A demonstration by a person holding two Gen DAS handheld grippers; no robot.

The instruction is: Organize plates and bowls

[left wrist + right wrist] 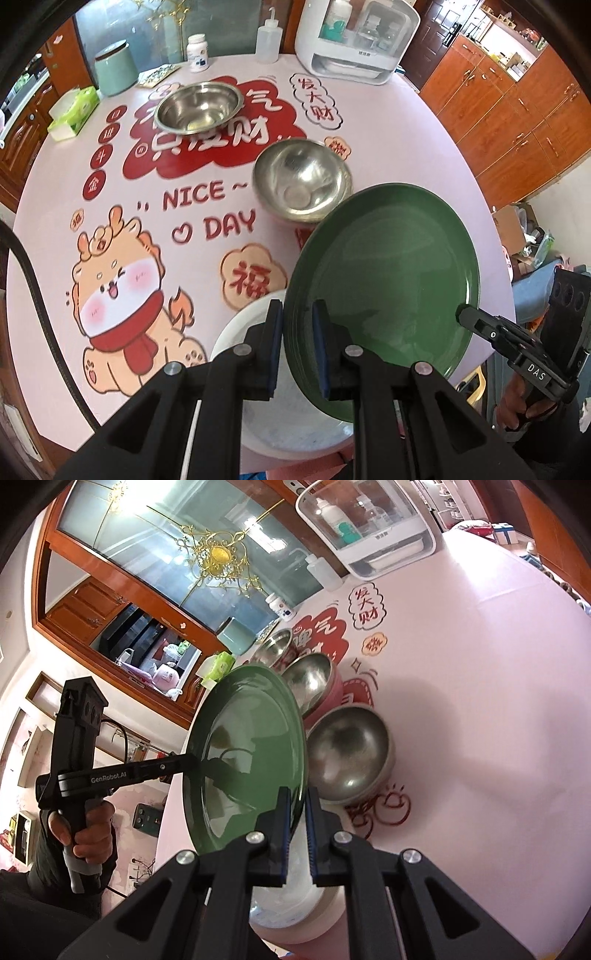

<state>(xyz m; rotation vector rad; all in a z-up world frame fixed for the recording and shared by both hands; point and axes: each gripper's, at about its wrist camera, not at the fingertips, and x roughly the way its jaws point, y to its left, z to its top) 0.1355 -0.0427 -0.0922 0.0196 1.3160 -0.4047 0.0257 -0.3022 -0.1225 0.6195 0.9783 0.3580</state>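
A green plate point(384, 291) is held tilted above a white plate point(280, 417) at the table's near edge. My left gripper point(297, 325) is shut on the green plate's left rim. My right gripper point(296, 806) is shut on the opposite rim of the green plate point(243, 757); it shows at the right in the left wrist view point(480, 325). Two steel bowls point(301, 181) point(199, 107) stand beyond on the table. In the right wrist view three steel bowls show in a row point(347, 753) point(314, 679) point(275, 646), and the white plate point(295, 897) lies below.
The round pink table point(406, 129) carries a white appliance point(354, 40), a squeeze bottle point(269, 37), a pill bottle point(198, 51), a mint canister point(114, 68) and a tissue box point(72, 112) along its far edge. Wooden cabinets point(517, 103) stand to the right.
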